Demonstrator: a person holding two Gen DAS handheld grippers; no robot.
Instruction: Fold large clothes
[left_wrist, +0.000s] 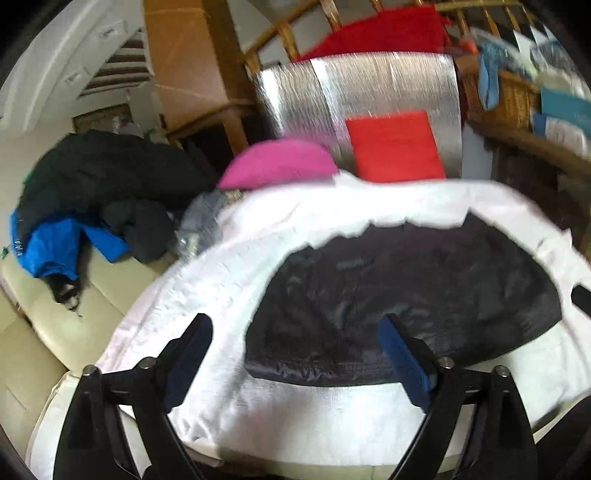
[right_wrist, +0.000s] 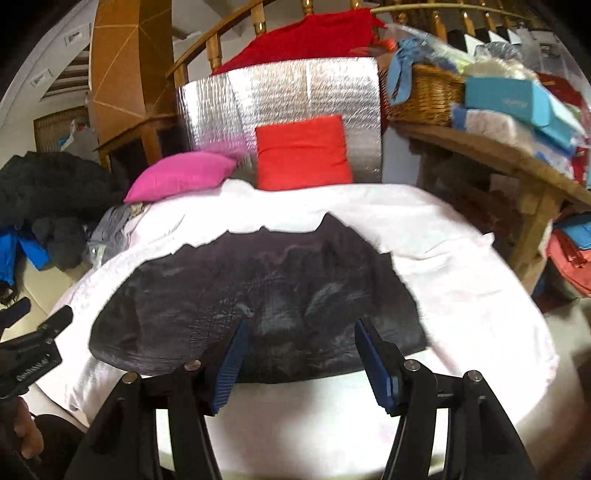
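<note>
A dark grey garment (left_wrist: 406, 314) (right_wrist: 258, 306) lies folded flat on a white sheet (left_wrist: 229, 280) (right_wrist: 461, 295) spread over the surface. My left gripper (left_wrist: 295, 325) hovers above the garment's near left part, its blue-padded jaws wide apart and empty. My right gripper (right_wrist: 299, 328) hangs over the garment's near edge, jaws apart, with nothing between them. In the right wrist view the left gripper (right_wrist: 33, 325) shows at the left edge, with part of a hand below it. Neither gripper touches the cloth.
A pink cushion (left_wrist: 280, 162) (right_wrist: 181, 175) and a red cushion (left_wrist: 395, 146) (right_wrist: 303, 151) lean against a silver foil panel (left_wrist: 354, 96) at the back. Dark and blue clothes (left_wrist: 88, 206) are piled at left. A wicker basket (right_wrist: 424, 96) sits on a wooden table at right.
</note>
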